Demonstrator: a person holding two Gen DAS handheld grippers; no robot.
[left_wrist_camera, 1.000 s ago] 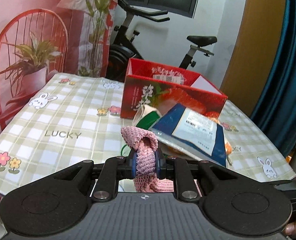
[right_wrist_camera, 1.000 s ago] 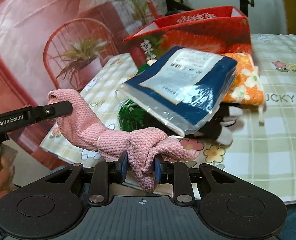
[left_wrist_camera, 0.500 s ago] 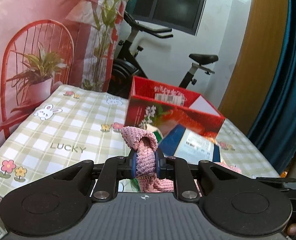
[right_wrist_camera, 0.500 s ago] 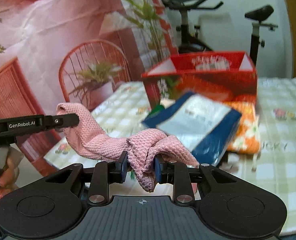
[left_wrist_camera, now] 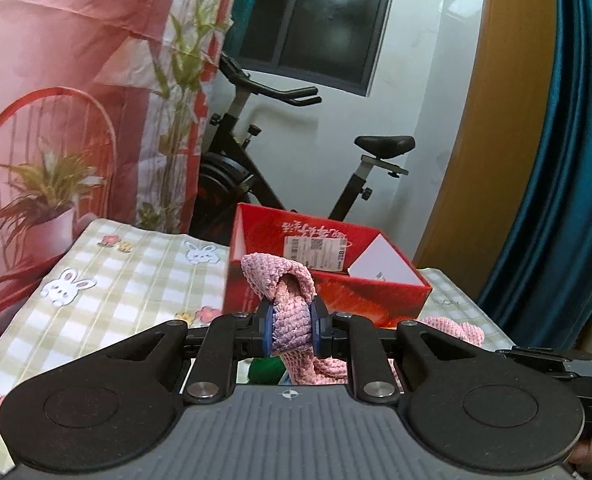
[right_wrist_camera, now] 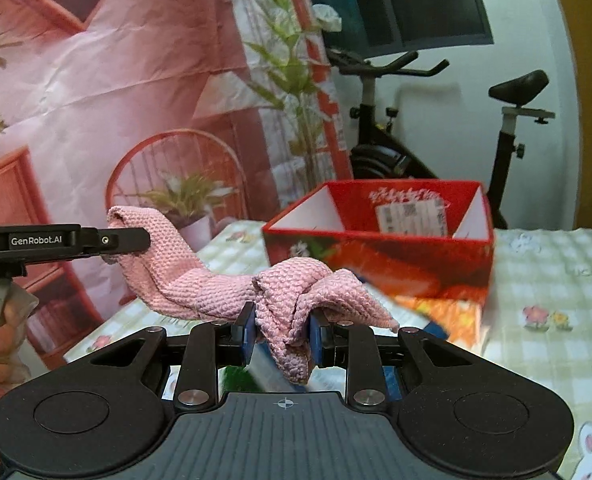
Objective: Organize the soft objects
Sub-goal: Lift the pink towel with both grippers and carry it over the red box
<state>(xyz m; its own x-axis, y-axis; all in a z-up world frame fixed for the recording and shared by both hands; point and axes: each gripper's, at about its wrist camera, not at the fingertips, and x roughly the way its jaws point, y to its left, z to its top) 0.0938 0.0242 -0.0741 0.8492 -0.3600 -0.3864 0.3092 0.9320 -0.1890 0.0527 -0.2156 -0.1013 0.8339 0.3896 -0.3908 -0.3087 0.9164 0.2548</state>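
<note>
The pink cloth [right_wrist_camera: 184, 280] hangs in the air in front of the red box [right_wrist_camera: 380, 240], stretched between both tongs. On the left side of the box, the left gripper [left_wrist_camera: 291, 330] is nearly closed and pinches one bunched end. The middle sags like a rope. More in line with the box, the right gripper [right_wrist_camera: 282, 338] squeezes the other end, almost closed too. The cloth looks soft, light and floppy. It will droop and fold, so holding thick bunches near both ends seems best.

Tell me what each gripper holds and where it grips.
Both hold one pink knitted cloth: the left gripper pinches one bunched end, the right gripper the other.
</note>
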